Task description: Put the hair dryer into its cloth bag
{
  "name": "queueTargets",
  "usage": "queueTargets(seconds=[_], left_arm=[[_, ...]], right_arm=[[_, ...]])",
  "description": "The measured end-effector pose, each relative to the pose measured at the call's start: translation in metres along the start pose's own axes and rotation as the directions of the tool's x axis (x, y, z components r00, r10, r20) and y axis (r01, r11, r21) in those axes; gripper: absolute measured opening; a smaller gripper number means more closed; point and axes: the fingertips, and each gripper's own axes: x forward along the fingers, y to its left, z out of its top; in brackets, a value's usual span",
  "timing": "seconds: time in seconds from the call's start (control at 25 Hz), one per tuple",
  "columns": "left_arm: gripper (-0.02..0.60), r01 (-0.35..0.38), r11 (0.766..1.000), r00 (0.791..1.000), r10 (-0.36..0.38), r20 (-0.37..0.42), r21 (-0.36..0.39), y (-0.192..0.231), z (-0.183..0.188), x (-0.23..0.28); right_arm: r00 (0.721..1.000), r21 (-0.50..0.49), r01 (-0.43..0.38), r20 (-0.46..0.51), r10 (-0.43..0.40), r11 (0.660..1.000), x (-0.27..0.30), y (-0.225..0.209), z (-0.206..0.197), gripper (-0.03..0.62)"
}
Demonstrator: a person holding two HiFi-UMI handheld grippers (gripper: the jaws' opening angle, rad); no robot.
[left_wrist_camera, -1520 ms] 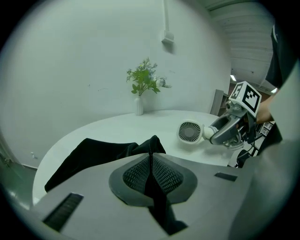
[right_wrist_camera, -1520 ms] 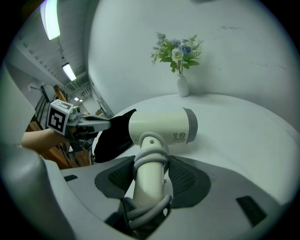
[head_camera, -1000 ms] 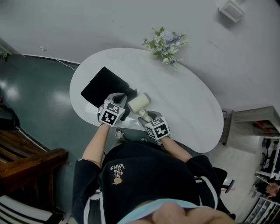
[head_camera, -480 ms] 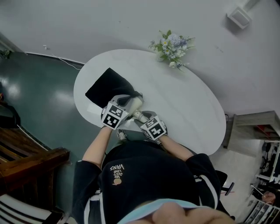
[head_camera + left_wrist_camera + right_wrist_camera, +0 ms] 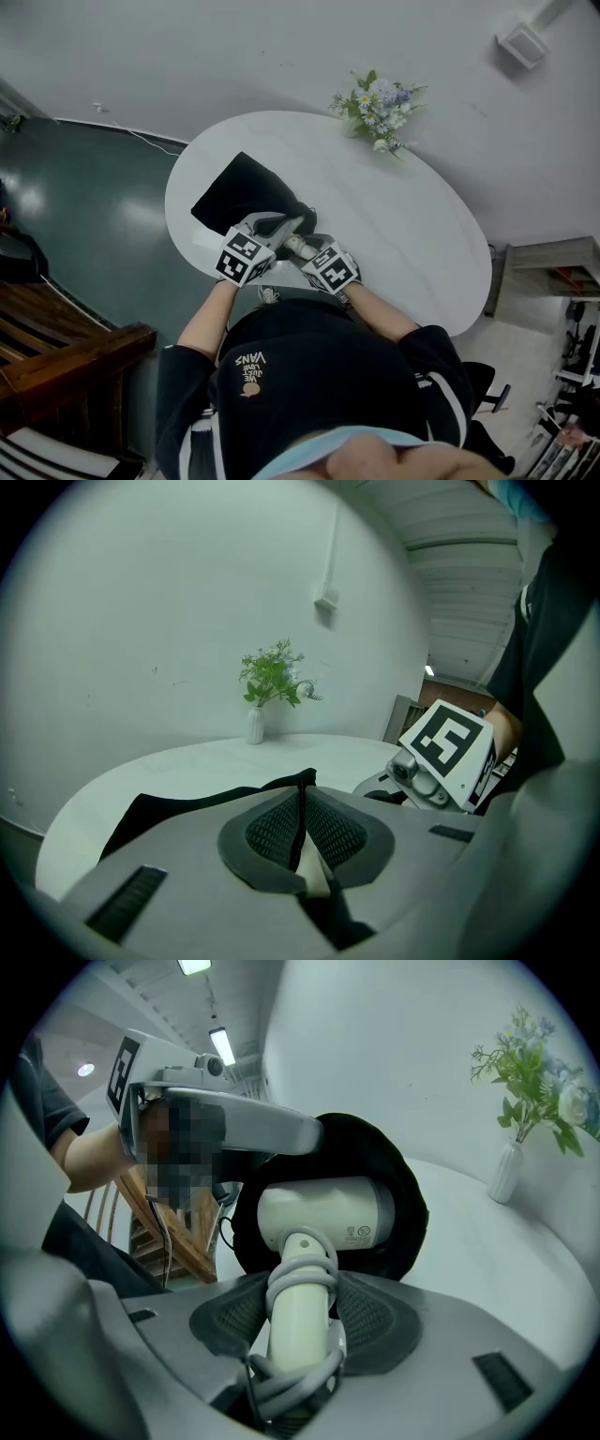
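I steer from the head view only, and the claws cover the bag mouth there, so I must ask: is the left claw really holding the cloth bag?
Observer: Yes. In the left gripper view the left claw is shut on a thin fold of the black cloth bag.
Operator: And the right claw, where does it grip?
Observer: The right claw is clamped on the handle of the hair dryer, with the cord wound round that handle.
Operator: Is the dryer head inside already?
Observer: The right gripper view shows it at the open mouth, ringed by the black rim; how deep, I cannot tell.
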Motion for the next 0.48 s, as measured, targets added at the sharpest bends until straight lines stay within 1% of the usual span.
queueTargets(seconds=[0.16,0.32,0.48], left_arm=[[0.034,0.031,1.0,0.999,-0.031,-0.006,-0.001,0.007,-0.002,-0.007],[0.034,0.076,0.996,0.997,-0.077,-0.002,-0.037,0.007,0.002,-0.014],[0.034,0.111,0.993,0.994,-0.111,0.006,-0.039,0.005,0.005,-0.016]], right_arm=[[1.0,-0.005,-0.006,-0.005,0.006,1.0,0.001,-0.002,0.01,0.225],[1.0,0.004,-0.003,-0.007,0.003,1.0,0.006,-0.004,0.017,0.225],[1.0,0.001,-0.005,-0.023,0.005,1.0,0.011,-0.003,0.022,0.225]])
